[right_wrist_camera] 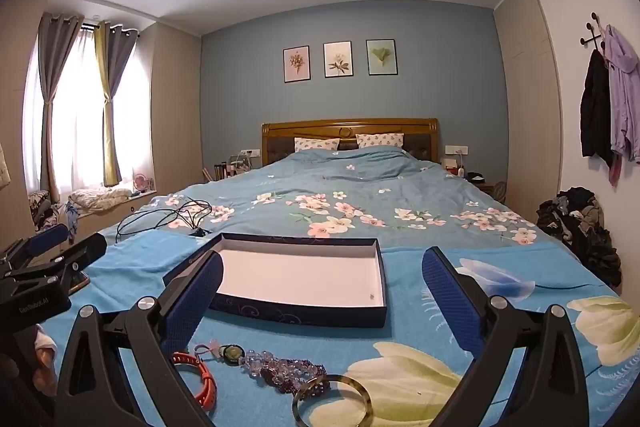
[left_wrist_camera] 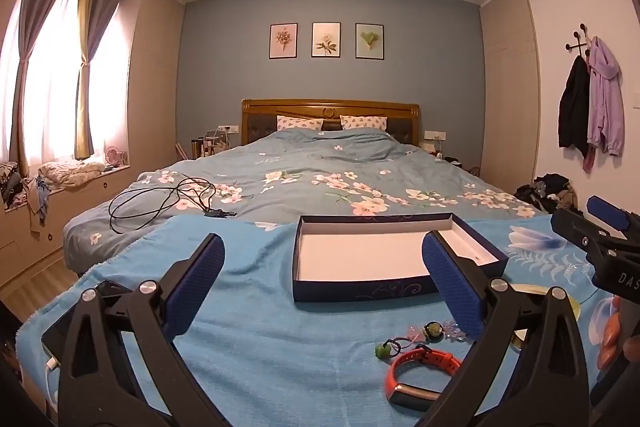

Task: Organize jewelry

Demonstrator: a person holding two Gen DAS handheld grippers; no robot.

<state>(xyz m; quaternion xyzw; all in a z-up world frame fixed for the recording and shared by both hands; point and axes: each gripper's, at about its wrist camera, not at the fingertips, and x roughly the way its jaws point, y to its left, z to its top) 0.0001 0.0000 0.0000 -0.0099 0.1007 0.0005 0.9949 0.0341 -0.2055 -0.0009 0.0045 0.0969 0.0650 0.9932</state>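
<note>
Both jaws are seen spread fully wide, nothing held. The left gripper [left_wrist_camera: 320,283] and right gripper [right_wrist_camera: 322,291] hover before the open box [left_wrist_camera: 360,259]. The orange band [left_wrist_camera: 420,371], beaded bracelet [right_wrist_camera: 280,371] and bangle [right_wrist_camera: 332,403] lie below, untouched. The bangle is shown whole only in the right view.

"DAS" on right gripper [left_wrist_camera: 612,227]

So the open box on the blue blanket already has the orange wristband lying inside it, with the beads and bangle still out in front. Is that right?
Not quite. The box is empty: the right wrist view shows only its bare white floor. The orange wristband lies on the blue blanket in front of the box, beside the beads and bangle, which are indeed still out in front.
</note>
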